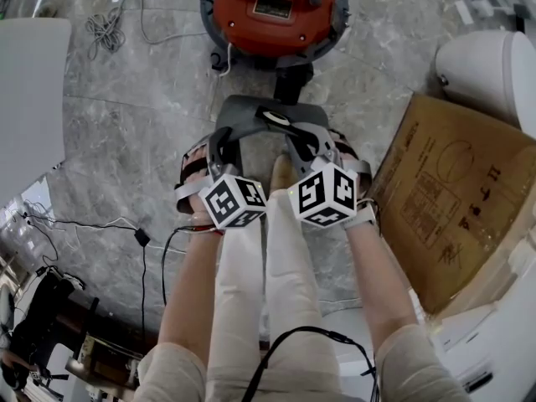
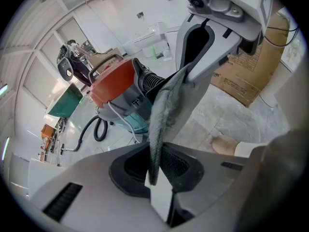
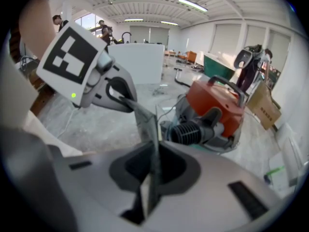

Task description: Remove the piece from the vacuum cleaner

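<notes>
The orange vacuum cleaner (image 1: 276, 11) stands on the stone floor at the top of the head view. A black ribbed neck (image 1: 290, 80) leads from it to a flat dark grey piece (image 1: 266, 114). My left gripper (image 1: 219, 143) is shut on the piece's left edge. My right gripper (image 1: 313, 145) is shut on its right edge. In the left gripper view the jaws (image 2: 155, 178) pinch a thin grey edge (image 2: 161, 115), with the vacuum (image 2: 116, 83) behind. The right gripper view shows the same: its jaws (image 3: 150, 187) clamp the thin plate (image 3: 147, 124) beside the vacuum (image 3: 217, 103).
A cardboard box (image 1: 452, 199) lies to the right, a white rounded appliance (image 1: 494, 65) behind it. A white board (image 1: 29, 90) is at the left, with coiled cable (image 1: 105, 32) and a black lead (image 1: 142, 237) on the floor. The person's shoe (image 1: 281, 172) stands under the piece.
</notes>
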Available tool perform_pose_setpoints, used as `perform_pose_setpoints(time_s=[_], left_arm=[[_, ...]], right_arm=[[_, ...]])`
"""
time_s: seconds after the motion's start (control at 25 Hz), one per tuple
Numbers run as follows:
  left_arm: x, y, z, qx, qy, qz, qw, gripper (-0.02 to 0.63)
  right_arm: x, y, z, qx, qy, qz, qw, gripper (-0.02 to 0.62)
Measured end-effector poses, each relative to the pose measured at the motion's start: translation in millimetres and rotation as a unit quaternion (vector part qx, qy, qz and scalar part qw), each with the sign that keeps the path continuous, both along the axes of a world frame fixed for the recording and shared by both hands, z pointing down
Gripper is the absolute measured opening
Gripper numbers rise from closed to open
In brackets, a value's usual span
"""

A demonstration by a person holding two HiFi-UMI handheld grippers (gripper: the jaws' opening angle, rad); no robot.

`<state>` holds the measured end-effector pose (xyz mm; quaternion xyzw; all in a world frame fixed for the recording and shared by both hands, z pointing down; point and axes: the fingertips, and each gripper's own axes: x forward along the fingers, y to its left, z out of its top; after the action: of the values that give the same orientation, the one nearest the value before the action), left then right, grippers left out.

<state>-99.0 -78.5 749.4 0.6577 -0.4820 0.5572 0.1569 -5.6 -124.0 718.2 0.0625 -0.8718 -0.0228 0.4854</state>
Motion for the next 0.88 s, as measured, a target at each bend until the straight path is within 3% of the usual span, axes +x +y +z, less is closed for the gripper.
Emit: perform_pose_setpoints(time_s=[0.24,0.64,0.88], left_arm=[[0.7,2.4,-19.1,0.006,0.005,0.006,1.0000,0.061],[6.1,5.9,-70.7,0.036,0.054,0.000,0.9979,0.061],[7.6,11.7,-104.3,0.046,0.062,0.010,0.9969,0.055]], right_arm=[[0.0,1.4,-21.0,0.011,-0.004,-0.005,1.000,0.037],[1.5,6.6,-75.0,0.001,-0.023,0.002,1.000,0.037],[3.5,13.9,-108.2,-0.001,-0.030,0.003,1.000,0.037]])
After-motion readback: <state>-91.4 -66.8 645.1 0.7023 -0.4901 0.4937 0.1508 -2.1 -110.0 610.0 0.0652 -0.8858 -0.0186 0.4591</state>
